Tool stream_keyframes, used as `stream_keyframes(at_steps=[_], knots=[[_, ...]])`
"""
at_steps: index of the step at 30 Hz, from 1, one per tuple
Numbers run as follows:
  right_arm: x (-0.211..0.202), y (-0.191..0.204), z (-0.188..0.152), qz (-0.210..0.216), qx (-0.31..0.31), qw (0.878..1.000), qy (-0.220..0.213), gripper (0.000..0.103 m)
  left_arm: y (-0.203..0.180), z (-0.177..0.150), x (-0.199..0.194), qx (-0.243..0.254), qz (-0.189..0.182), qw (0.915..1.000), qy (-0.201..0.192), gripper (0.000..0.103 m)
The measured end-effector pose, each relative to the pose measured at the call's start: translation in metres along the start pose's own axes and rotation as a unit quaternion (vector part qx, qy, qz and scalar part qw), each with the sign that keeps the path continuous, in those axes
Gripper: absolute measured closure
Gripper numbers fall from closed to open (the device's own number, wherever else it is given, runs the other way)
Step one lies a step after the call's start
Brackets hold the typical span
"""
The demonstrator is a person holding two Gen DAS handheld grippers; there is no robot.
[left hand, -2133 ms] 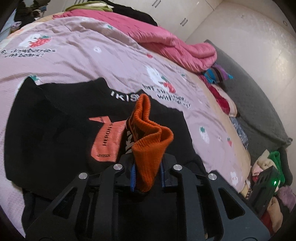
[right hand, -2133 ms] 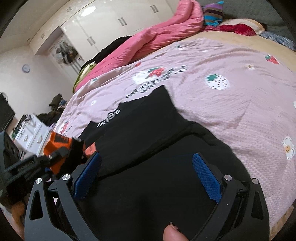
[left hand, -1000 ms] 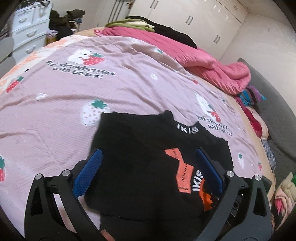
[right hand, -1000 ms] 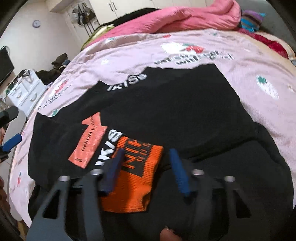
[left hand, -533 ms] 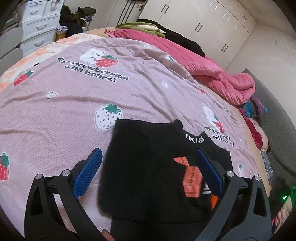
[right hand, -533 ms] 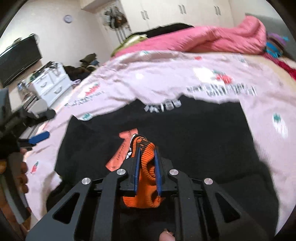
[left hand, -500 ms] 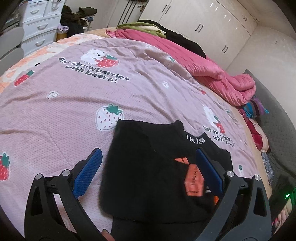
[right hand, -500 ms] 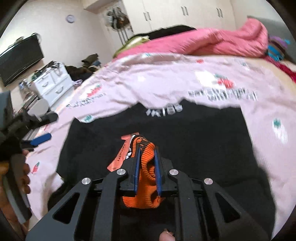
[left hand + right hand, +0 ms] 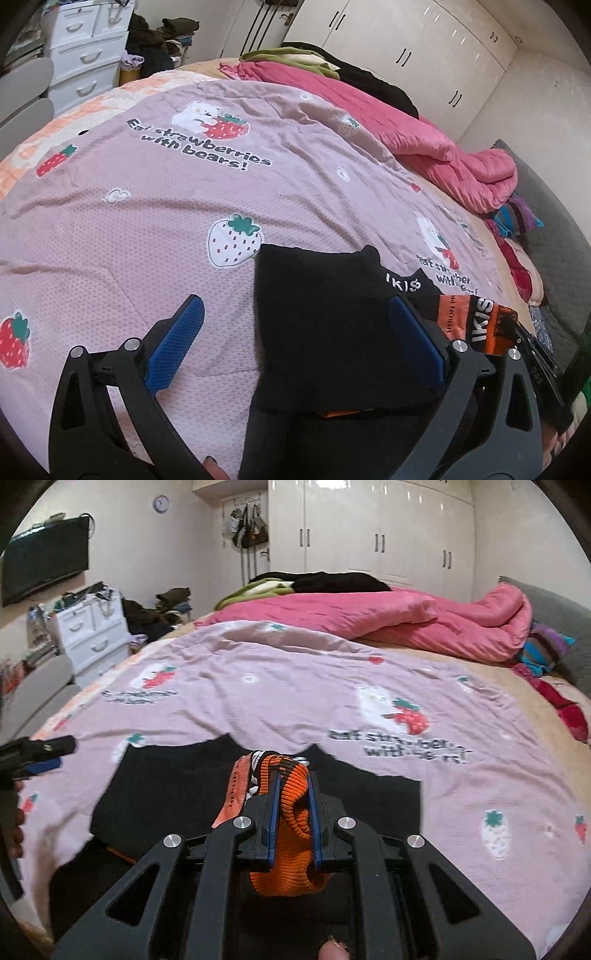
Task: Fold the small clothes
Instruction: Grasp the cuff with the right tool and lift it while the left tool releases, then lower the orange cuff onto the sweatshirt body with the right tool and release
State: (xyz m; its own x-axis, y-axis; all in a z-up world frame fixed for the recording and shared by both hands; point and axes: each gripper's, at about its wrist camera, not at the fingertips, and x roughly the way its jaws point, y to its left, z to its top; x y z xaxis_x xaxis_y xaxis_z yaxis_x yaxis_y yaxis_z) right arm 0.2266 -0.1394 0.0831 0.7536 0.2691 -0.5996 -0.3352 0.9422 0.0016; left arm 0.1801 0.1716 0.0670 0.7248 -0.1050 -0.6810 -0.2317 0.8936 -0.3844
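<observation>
My right gripper (image 9: pixel 291 794) has just clamped onto the orange cuff (image 9: pixel 290 812) and lifted it off the black sweater (image 9: pixel 325 325), so the sleeve fold is under way. My left gripper (image 9: pixel 291 343), which let go, hangs open above the sweater's near edge. One sweater, two grippers.

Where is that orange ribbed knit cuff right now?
The orange ribbed knit cuff is pinched in the right gripper, low centre in the right wrist view, above the black garment on the pink strawberry blanket.
</observation>
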Motion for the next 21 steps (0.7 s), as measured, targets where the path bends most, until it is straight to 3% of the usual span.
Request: stream_keyframes(at_steps=[21], knots=[[0.017,-0.025,-0.024,-0.026,0.040,0.999,0.026,0.090,-0.031,-0.012,0.029,0.061,-0.001,0.9976,0.033,0.009]])
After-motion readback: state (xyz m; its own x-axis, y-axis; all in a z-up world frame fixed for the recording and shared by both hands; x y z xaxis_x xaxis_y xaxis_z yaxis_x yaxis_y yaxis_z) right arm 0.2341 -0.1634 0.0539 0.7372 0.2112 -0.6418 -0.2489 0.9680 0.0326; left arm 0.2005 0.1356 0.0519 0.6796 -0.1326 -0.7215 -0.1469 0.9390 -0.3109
